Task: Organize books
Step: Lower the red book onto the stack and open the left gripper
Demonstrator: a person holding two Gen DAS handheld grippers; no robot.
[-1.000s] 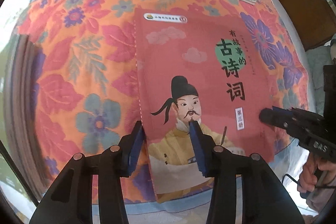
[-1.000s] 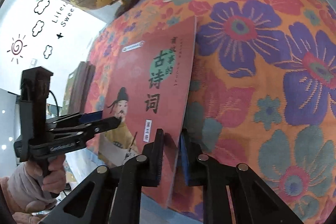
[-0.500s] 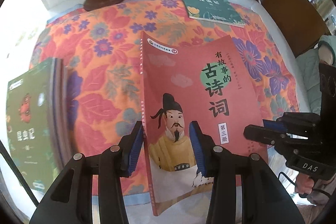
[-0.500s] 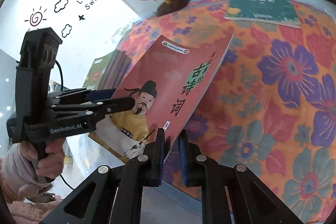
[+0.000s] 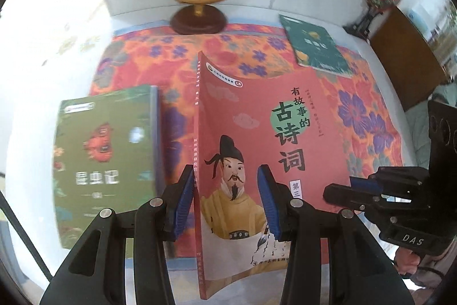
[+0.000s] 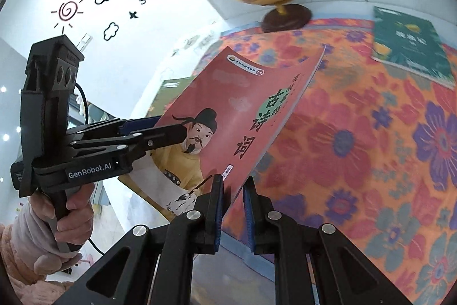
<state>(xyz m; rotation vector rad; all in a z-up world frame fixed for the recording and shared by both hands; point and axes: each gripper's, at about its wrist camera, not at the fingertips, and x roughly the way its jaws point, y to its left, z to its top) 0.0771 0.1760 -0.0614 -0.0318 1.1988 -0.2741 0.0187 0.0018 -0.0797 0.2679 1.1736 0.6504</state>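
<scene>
Now the red book (image 5: 257,139) hung above the flowered cloth (image 6: 357,139), the right gripper (image 6: 232,205) clenched on its page edge, the left gripper (image 5: 225,202) straddling its spine, grip uncertain. Best carried level toward the green book (image 5: 105,150), both hands together.

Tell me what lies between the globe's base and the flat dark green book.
Only bare floral tablecloth lies between the globe base and the dark green book, in the left wrist view.

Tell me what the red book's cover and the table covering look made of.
Red book: thin paper softcover, apparently matte; its top edge bows. Table covering: looks like woven fabric with a printed floral pattern and no shine, though blur leaves the weave unclear.
</scene>
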